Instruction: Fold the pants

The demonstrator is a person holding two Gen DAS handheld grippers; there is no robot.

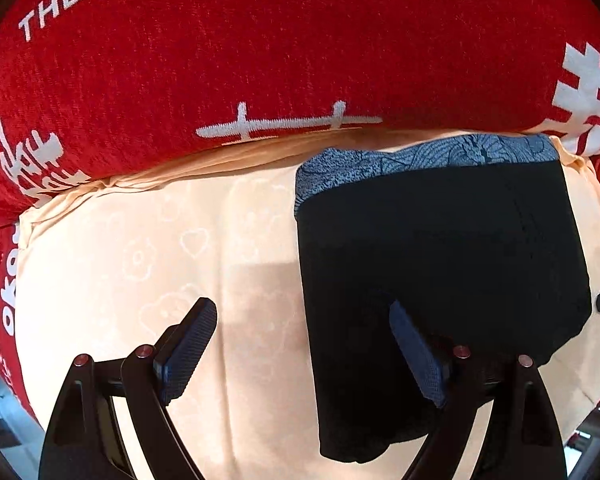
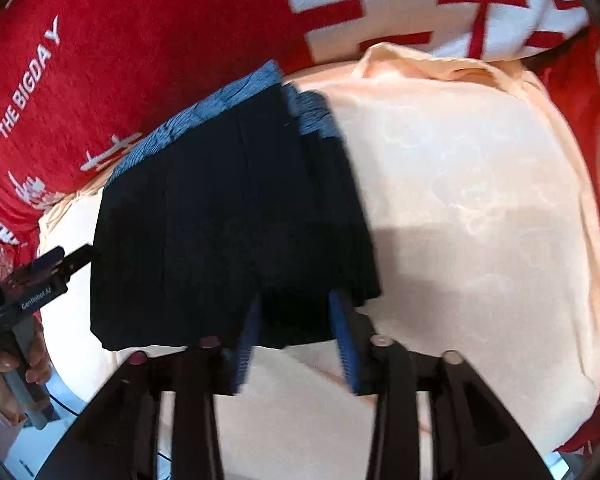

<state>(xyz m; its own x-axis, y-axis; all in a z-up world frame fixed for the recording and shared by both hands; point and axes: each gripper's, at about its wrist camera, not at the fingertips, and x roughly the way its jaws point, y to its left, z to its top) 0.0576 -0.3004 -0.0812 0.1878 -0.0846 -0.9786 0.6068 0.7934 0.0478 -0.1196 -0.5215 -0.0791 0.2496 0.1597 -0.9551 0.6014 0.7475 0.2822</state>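
The black pants (image 1: 440, 248) lie folded into a compact block on the peach cushion (image 1: 160, 260), on top of a blue patterned cloth (image 1: 380, 160). My left gripper (image 1: 304, 320) is open above the block's left edge, empty. In the right wrist view the pants (image 2: 228, 220) fill the centre. My right gripper (image 2: 296, 312) is open with its blue pads on either side of the block's near edge, not closed on it. The left gripper (image 2: 56, 260) shows at the block's left side.
Red blankets with white lettering (image 1: 220, 40) surround the cushion at the back and sides (image 2: 100, 40). Bare peach cushion (image 2: 480, 200) lies to the right of the pants. A hand (image 2: 16, 360) holds the left gripper's handle.
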